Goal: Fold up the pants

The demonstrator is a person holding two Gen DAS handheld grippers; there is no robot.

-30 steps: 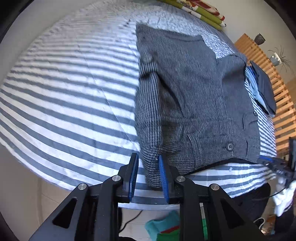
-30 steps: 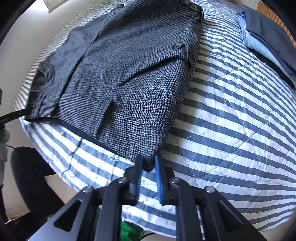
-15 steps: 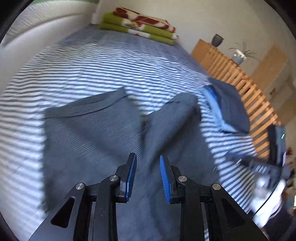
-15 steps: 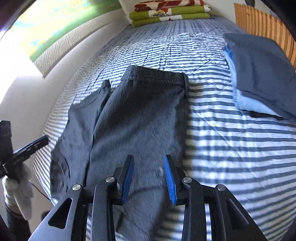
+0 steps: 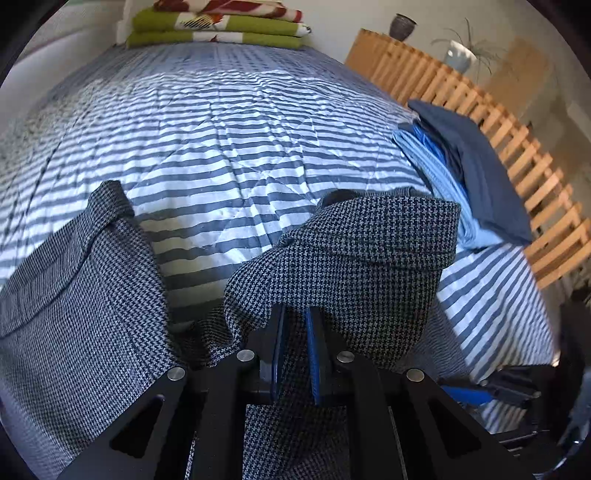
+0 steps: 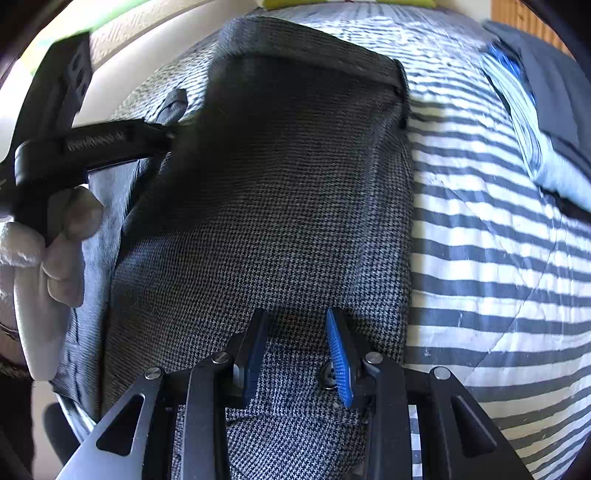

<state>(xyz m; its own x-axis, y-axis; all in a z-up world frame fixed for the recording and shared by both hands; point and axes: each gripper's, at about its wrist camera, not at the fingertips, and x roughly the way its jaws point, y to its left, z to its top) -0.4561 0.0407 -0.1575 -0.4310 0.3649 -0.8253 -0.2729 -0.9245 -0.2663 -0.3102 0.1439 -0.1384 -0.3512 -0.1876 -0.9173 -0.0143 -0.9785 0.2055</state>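
The grey houndstooth pants (image 6: 277,203) lie on the striped bedspread (image 6: 498,240). My left gripper (image 5: 294,314) is shut on a bunched fold of the pants (image 5: 369,258), and the cloth drapes over its fingers and hangs between the blue pads. Another part of the pants (image 5: 74,295) lies flat to the left. My right gripper (image 6: 296,317) stands open low over the pants, close to a dark button (image 6: 327,376). In the right wrist view the left gripper (image 6: 92,144) reaches into the cloth from the left, held by a gloved hand (image 6: 48,240).
A stack of folded blue clothes (image 5: 472,173) sits at the bed's right side beside a wooden slatted board (image 5: 480,107). Folded green and red blankets (image 5: 218,22) lie at the far end. The striped bedspread (image 5: 240,129) stretches bare beyond the pants.
A second ago the right gripper pinched the pants' near edge; it let go and now hovers open. The left gripper was open and has since shut on a raised fold.
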